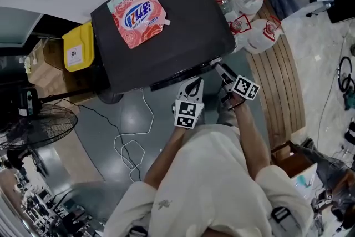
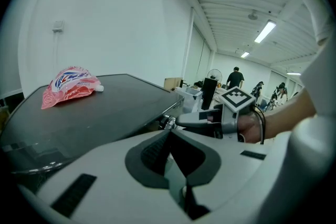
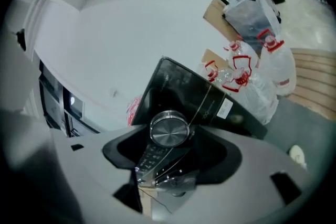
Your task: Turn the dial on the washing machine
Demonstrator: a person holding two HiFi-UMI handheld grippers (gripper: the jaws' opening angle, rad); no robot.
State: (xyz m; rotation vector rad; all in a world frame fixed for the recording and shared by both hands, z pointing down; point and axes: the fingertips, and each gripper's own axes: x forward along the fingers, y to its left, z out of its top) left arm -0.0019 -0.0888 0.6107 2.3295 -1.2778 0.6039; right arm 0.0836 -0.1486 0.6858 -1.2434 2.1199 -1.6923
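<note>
Right hand-held gripper (image 1: 224, 71): I see jaws spread, dial (image 3: 169, 131) between them | dial at near-right front edge of washing machine (image 1: 166, 36) | left hand-held gripper (image 2: 170, 132) closed, empty

Seen from overhead, the dial (image 3: 169, 131) sat hidden beneath the top edge of the washer (image 1: 166, 25) and the right gripper (image 1: 221, 69), print on the pouch (image 1: 137, 13) was too small to read, and the far people (image 2: 235, 78) were too small to make out.

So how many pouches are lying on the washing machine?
1: a pink pouch lies flat on top of the washing machine, near its far left corner in the head view. The whole top shows; none hidden.
</note>
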